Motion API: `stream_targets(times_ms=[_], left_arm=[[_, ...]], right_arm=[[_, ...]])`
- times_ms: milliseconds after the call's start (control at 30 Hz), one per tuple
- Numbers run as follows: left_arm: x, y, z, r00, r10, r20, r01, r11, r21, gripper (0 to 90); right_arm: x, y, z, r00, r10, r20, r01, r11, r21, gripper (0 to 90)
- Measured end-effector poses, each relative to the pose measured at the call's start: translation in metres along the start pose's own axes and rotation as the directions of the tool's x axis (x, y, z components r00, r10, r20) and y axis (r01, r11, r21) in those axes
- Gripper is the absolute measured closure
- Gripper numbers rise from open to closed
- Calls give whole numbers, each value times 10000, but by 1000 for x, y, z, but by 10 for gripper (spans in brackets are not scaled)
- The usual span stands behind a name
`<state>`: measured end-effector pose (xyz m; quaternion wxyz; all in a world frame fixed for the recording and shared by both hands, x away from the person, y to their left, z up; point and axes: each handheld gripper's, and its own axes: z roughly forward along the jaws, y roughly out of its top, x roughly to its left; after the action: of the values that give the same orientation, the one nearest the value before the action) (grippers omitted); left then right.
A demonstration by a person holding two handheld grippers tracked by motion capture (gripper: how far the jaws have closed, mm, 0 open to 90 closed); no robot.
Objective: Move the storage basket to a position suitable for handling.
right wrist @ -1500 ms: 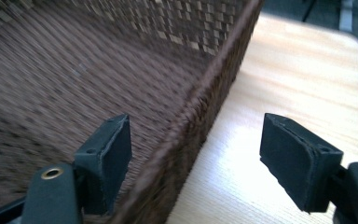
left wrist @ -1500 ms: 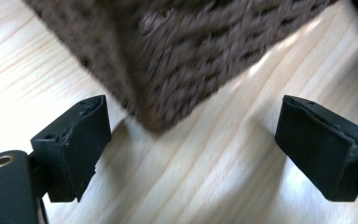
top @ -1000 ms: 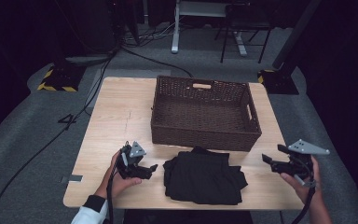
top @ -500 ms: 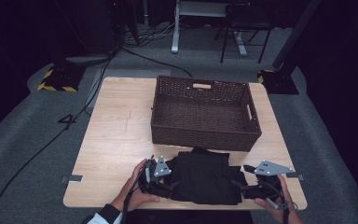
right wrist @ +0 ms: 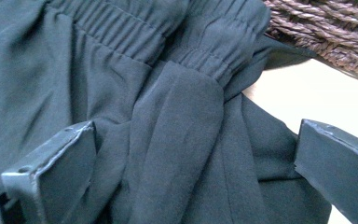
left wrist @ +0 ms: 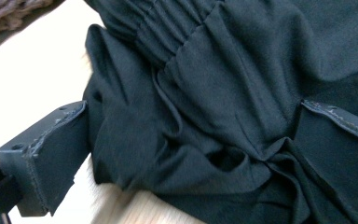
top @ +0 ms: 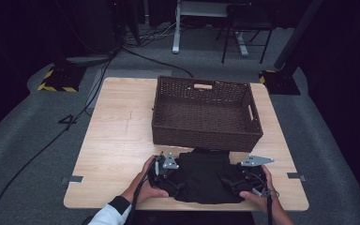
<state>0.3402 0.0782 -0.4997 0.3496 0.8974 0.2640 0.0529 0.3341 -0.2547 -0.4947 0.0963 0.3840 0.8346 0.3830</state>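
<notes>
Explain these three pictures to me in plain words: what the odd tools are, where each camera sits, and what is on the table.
A person holds a hand tool with two jaws in each hand. One camera looks down from above the table; the other two ride on the tools and look along their jaws. A folded black garment lies at the near edge, with a brown wicker basket just behind it. The left gripper and the right gripper stand open, jaws astride folds of the cloth on either side. Nothing is clamped yet.

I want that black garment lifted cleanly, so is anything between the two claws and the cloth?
Nothing visible does. The left claw and right claw each stand open with folds of the black garment between their jaws, on the table just in front of the wicker basket.
</notes>
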Motion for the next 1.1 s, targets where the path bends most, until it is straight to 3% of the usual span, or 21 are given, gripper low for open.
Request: stream_targets(times_ms=[167, 267, 367, 467, 567, 700, 767, 900, 1100], left_arm=[[4, 2, 4, 9986, 280, 456, -274, 9996, -120, 0], [5, 1, 5, 9975, 461, 531, -449, 9987, -225, 4], [6, 4, 5, 9953, 647, 719, -640, 9979, -121, 32], [3, 9, 5, 9934, 775, 842, -776, 9970, -24, 109], [2, 10, 4, 9914, 820, 1018, -827, 9966, 32, 169], [-1, 12, 4, 9861, 860, 1421, -858, 9963, -79, 335], [0, 12, 4, 9826, 802, 1675, -788, 9968, -150, 394], [1, 12, 4, 9801, 835, 1801, -803, 9965, -247, 431], [-1, 10, 4, 9829, 735, 1688, -684, 9970, -361, 453]], right_arm=[[-3, 5, 10, 9999, -57, -146, 58, 9999, 93, 0], [-2, 10, 15, 9987, -322, -402, 332, 9991, 261, 9], [5, 13, 18, 9929, -886, -796, 909, 9955, 262, 111], [10, 15, 20, 9890, -1136, -944, 1161, 9930, 221, 210], [10, 14, 19, 9847, -1144, -1314, 1164, 9932, 75, 322], [15, 16, 19, 9821, -1047, -1568, 1085, 9940, 161, 452], [15, 16, 19, 9803, -1062, -1667, 1107, 9937, 177, 470], [15, 17, 19, 9790, -1091, -1724, 1137, 9934, 175, 481], [14, 16, 18, 9785, -1104, -1743, 1139, 9934, 107, 499]])
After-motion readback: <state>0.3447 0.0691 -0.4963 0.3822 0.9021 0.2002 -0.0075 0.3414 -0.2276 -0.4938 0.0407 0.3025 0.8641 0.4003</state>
